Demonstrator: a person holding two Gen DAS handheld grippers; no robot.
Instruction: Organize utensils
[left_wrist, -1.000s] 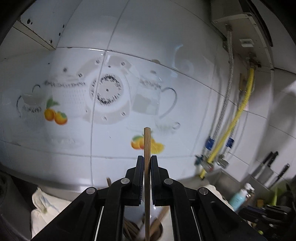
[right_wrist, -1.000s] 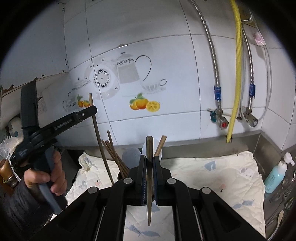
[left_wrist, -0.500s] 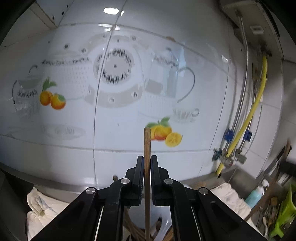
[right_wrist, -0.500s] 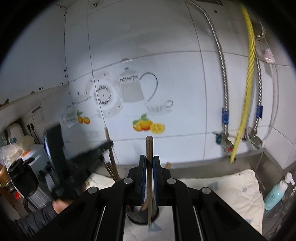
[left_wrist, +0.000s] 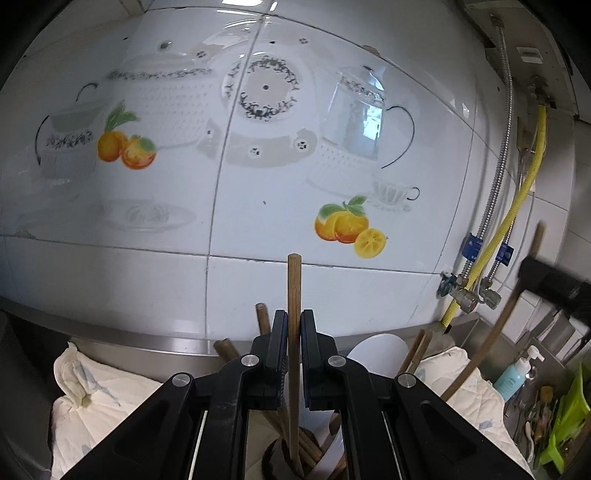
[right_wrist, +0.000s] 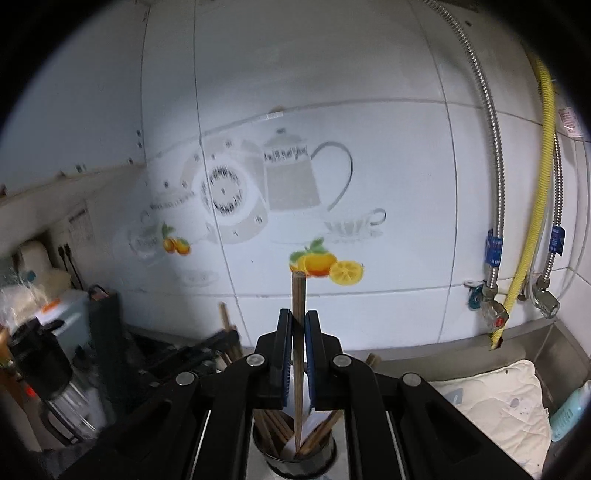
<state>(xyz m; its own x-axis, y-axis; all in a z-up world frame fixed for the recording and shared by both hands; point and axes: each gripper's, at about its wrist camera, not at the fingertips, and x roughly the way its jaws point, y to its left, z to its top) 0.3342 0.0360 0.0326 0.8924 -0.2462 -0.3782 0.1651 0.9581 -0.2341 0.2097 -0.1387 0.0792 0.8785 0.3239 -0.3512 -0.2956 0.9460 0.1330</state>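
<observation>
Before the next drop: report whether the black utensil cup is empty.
Not empty. The black round utensil cup already holds several brown wooden chopsticks leaning inside, plus something white whose kind cannot be told.

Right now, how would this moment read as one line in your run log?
left jaws: shut on chopstick | right jaws: shut on second chopstick | both tips: over dark holder | holder: already has chopsticks | step: drop in, pending

Two brown wooden chopsticks (left_wrist: 294, 295) (right_wrist: 298, 314) stand upright, tips down over the dark round holder (right_wrist: 295, 458) of chopsticks.
</observation>
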